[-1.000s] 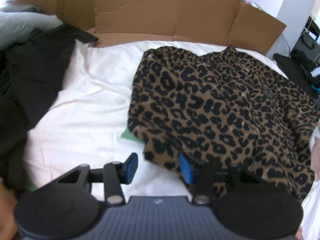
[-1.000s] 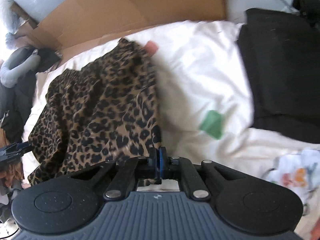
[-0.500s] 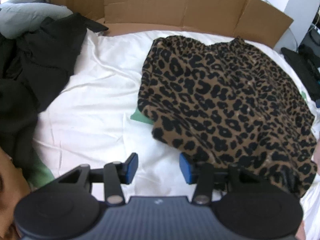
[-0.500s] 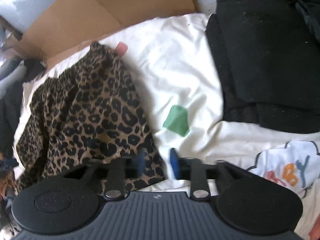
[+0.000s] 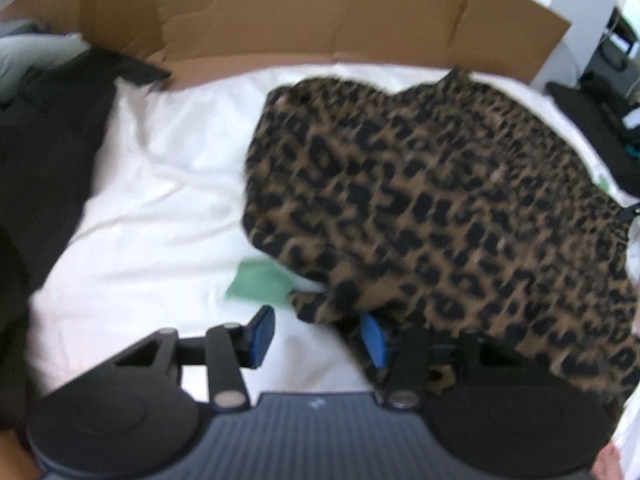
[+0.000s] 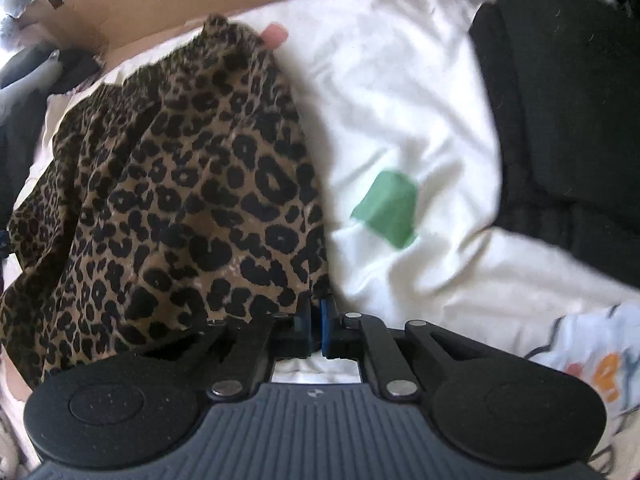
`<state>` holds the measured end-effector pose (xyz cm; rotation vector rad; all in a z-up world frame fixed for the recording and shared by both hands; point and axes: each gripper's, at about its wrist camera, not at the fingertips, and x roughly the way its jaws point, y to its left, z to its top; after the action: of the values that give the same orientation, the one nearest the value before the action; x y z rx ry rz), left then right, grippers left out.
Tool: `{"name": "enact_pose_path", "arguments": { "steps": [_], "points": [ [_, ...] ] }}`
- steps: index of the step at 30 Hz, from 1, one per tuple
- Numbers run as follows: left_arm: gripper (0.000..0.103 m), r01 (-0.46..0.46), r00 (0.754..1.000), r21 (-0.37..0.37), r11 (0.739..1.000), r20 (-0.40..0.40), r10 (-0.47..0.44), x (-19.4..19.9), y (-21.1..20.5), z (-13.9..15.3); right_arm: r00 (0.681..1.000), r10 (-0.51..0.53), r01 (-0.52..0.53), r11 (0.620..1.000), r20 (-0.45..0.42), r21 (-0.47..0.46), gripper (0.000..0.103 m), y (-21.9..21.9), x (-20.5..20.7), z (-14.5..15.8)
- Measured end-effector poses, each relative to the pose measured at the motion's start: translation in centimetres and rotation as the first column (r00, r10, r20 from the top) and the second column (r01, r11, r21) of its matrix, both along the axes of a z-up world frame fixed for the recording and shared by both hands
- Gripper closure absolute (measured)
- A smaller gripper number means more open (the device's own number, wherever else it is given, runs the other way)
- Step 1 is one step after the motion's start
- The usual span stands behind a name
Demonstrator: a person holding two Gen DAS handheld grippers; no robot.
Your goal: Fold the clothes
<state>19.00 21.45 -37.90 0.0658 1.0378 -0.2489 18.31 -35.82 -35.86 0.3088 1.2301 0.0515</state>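
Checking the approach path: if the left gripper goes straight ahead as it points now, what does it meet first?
Likely the near corner of the leopard-print garment, just ahead of the open left gripper; the green patch on the white sheet lies close beside that line. Depth is unclear.

Readable text: none in either view.
Left hand-held gripper (image 5: 318, 334) body: small pale logo mark, no letters legible.
Right hand-held gripper (image 6: 316, 318) body: the same small mark.
White printed cloth (image 6: 592, 356), right of that gripper: orange and blue print, too blurred to read.

Bare white sheet (image 5: 160, 184) (passable) left; black clothes (image 5: 44, 152) beyond; cardboard (image 5: 280, 12) behind.
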Motion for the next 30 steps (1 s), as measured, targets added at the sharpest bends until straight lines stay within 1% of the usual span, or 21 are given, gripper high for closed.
{"name": "enact_pose_path", "arguments": {
  "steps": [2,3,7,11,15,17,19,21,22,23,24,27,30],
  "points": [
    [0.044,0.017,1.000,-0.019,1.000,0.021,-0.016,0.5,-0.5,0.4,0.999,-0.030,0.031,0.999,0.014,-0.041,0.101,-0.8,0.0,0.8],
    [0.043,0.025,0.999,-0.025,0.999,0.029,-0.024,0.8,-0.8,0.5,0.999,-0.041,0.042,0.997,0.019,-0.057,0.101,-1.2,0.0,1.1],
    [0.043,0.060,0.998,0.001,0.998,0.032,-0.060,2.4,-2.4,-0.3,0.997,-0.066,0.069,0.991,0.032,-0.118,0.101,-2.0,0.1,1.9],
    [0.042,0.084,0.996,0.054,0.995,0.004,-0.084,3.5,-3.0,-1.9,0.998,-0.065,0.067,0.986,0.023,-0.149,0.100,-2.0,0.3,2.1],
    [0.031,0.066,0.998,0.032,0.997,-0.006,-0.066,3.9,-2.1,-2.8,0.996,-0.082,0.086,0.985,0.029,-0.150,0.095,-2.2,0.3,2.8],
    [0.028,0.054,0.998,0.021,0.998,-0.011,-0.054,3.9,-1.5,-3.2,0.995,-0.094,0.099,0.985,0.041,-0.139,0.092,-2.7,0.0,3.2],
    [0.035,0.033,0.999,-0.016,0.999,-0.021,-0.033,3.6,-0.8,-3.3,0.994,-0.103,0.108,0.986,0.044,-0.126,0.092,-3.0,-0.5,3.5],
    [0.057,0.020,0.999,-0.044,0.999,-0.031,-0.022,3.3,-0.5,-3.0,0.993,-0.111,0.115,0.986,0.044,-0.117,0.092,-3.1,-0.9,3.6],
    [0.061,0.014,0.999,-0.041,0.999,-0.034,-0.016,3.0,-0.6,-2.7,0.993,-0.113,0.118,0.987,0.044,-0.113,0.092,-3.1,-1.1,3.6],
    [0.073,0.010,0.999,-0.033,0.999,-0.035,-0.011,2.7,-0.7,-2.3,0.993,-0.114,0.118,0.987,0.044,-0.108,0.092,-3.0,-1.3,3.7],
    [0.081,0.008,0.999,-0.024,1.000,-0.035,-0.009,2.2,-0.9,-1.9,0.993,-0.112,0.115,0.988,0.042,-0.103,0.092,-2.9,-1.5,3.7],
    [0.083,-0.015,0.999,-0.003,1.000,-0.033,0.015,0.8,-1.2,-0.4,0.993,-0.107,0.111,0.990,0.042,-0.086,0.091,-2.5,-1.9,3.9],
    [0.084,-0.068,0.997,0.003,0.998,-0.023,0.068,-0.9,-0.9,1.3,0.993,-0.111,0.115,0.991,0.045,-0.076,0.080,-2.0,-2.3,4.1]
  ]
}}
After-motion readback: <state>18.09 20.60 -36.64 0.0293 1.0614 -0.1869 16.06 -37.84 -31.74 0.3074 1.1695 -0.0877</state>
